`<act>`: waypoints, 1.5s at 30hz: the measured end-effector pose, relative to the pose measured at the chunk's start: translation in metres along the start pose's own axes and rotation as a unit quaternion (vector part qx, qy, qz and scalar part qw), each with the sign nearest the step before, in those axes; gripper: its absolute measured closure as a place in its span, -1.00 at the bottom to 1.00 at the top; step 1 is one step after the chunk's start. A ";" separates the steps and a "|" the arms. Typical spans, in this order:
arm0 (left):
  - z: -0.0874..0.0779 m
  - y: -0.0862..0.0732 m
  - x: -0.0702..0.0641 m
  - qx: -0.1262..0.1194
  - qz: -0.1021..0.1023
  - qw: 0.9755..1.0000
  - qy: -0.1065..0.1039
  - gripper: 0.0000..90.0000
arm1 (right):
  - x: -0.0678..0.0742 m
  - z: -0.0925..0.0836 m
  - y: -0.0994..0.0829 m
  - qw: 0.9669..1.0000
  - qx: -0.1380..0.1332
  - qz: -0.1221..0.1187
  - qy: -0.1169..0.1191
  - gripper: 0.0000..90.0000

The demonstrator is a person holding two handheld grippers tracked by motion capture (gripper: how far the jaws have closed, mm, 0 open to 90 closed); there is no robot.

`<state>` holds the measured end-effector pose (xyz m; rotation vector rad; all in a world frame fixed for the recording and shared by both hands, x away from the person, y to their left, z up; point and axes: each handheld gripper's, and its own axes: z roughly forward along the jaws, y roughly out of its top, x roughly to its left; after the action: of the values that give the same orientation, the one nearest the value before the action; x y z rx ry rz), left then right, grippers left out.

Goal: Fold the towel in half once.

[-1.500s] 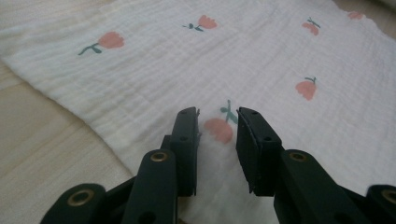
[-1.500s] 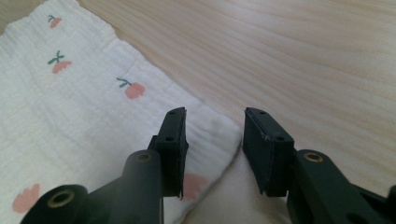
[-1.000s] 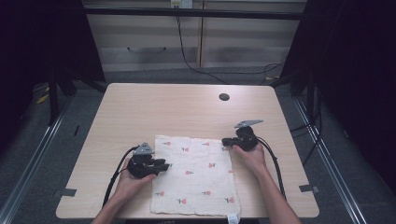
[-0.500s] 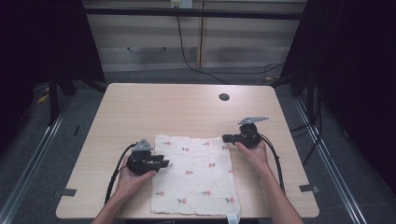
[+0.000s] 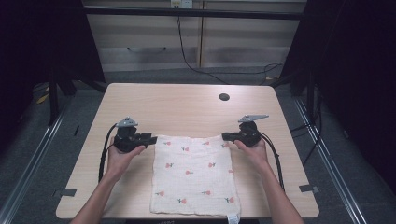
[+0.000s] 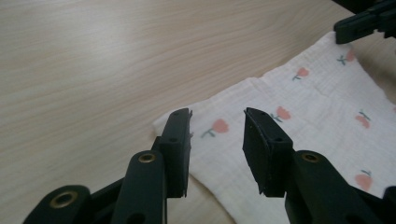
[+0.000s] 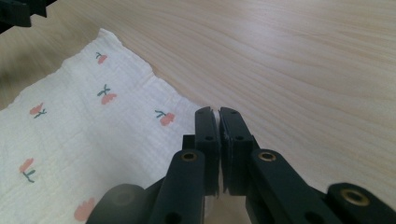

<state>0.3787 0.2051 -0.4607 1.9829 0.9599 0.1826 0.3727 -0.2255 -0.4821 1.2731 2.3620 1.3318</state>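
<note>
Lying flat at six o'clock on the pale wooden desk (image 5: 187, 107), the white muslin cloth with pink flowers (image 5: 194, 175) has its two far corners attended — the right tool (image 5: 229, 136) pinches the one o'clock corner, while the left tool (image 5: 150, 139), jaws just opened and parted, hovers at the eleven o'clock corner.

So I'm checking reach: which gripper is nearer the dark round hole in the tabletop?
Right. The right gripper sits just below the hole, at the cloth's far right corner; the left gripper is across at the left corner.
</note>
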 end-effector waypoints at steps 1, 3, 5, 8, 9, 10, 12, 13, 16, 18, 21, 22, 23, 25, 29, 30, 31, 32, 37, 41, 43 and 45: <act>0.000 0.000 0.000 0.000 0.000 1.000 0.000 0.37 | 0.000 0.000 0.000 1.000 0.000 -0.001 0.001 0.93; 0.002 0.003 0.008 0.000 -0.011 1.000 0.002 0.40 | 0.000 0.001 0.000 1.000 -0.001 -0.002 0.002 0.93; 0.007 0.007 0.013 0.015 -0.011 1.000 0.003 0.38 | 0.000 0.002 0.000 1.000 0.001 0.000 0.002 0.92; 0.011 0.011 0.016 0.020 0.000 1.000 0.005 0.33 | 0.000 0.003 0.000 1.000 -0.003 0.001 0.003 0.92; 0.013 0.010 0.017 0.018 -0.005 1.000 0.006 0.33 | 0.000 0.004 0.000 1.000 0.000 0.001 0.005 0.92; 0.015 0.010 0.020 0.022 -0.008 1.000 0.003 0.33 | 0.000 0.005 0.000 1.000 -0.001 -0.001 0.005 0.92; 0.020 0.008 0.022 0.025 -0.011 1.000 0.004 0.32 | 0.001 0.006 -0.001 1.000 -0.003 -0.003 0.007 0.92; 0.020 0.008 0.022 0.025 -0.011 1.000 0.004 0.31 | 0.001 0.006 -0.001 1.000 -0.003 -0.003 0.007 0.92; 0.032 0.004 0.026 0.042 -0.010 0.999 0.002 0.31 | 0.001 0.008 -0.001 1.000 0.003 -0.002 0.008 0.92; 0.037 0.004 0.029 0.049 -0.014 0.999 0.009 0.31 | 0.001 0.008 -0.002 1.000 0.003 0.000 0.008 0.92; 0.040 0.004 0.033 0.055 -0.019 0.998 0.008 0.31 | 0.000 0.007 -0.002 1.000 0.005 0.000 0.009 0.92; 0.043 0.004 0.033 0.057 -0.018 0.998 0.009 0.32 | -0.001 0.007 -0.003 1.000 0.006 -0.001 0.009 0.92; 0.043 0.004 0.033 0.057 -0.018 0.998 0.009 0.32 | -0.001 0.007 -0.003 1.000 0.006 -0.001 0.009 0.92; 0.049 0.003 0.033 0.058 -0.036 0.998 0.011 0.33 | -0.003 0.008 -0.004 1.000 0.008 0.004 0.009 0.92; 0.056 0.001 0.032 0.070 -0.028 0.997 0.015 0.38 | -0.003 0.008 -0.005 1.000 0.003 0.004 0.011 0.92; 0.057 0.000 0.032 0.070 -0.028 0.997 0.016 0.39 | -0.003 0.008 -0.006 1.000 0.005 0.005 0.011 0.92; 0.057 -0.001 0.031 0.071 -0.023 0.997 0.015 0.42 | -0.003 0.008 -0.006 1.000 0.006 0.004 0.011 0.92; 0.057 -0.001 0.031 0.071 -0.023 0.997 0.015 0.46 | -0.003 0.008 -0.006 1.000 0.006 0.004 0.011 0.92; 0.058 -0.003 0.024 0.071 -0.002 0.997 0.022 0.63 | -0.004 0.006 -0.006 1.000 0.005 0.006 0.010 0.92; 0.059 -0.005 0.020 0.067 0.006 0.997 0.023 0.87 | -0.003 0.006 -0.007 1.000 0.005 0.005 0.010 0.92; 0.058 -0.006 0.019 0.066 0.004 0.998 0.023 0.93 | -0.003 0.007 -0.007 1.000 0.006 0.006 0.010 0.92; 0.056 -0.006 0.019 0.067 0.011 0.997 0.022 0.94 | -0.003 0.007 -0.007 1.000 0.006 0.006 0.009 0.92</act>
<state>0.4149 0.1828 -0.5028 2.1196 1.0017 0.1787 0.3738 -0.2249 -0.4919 1.2861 2.3818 1.3402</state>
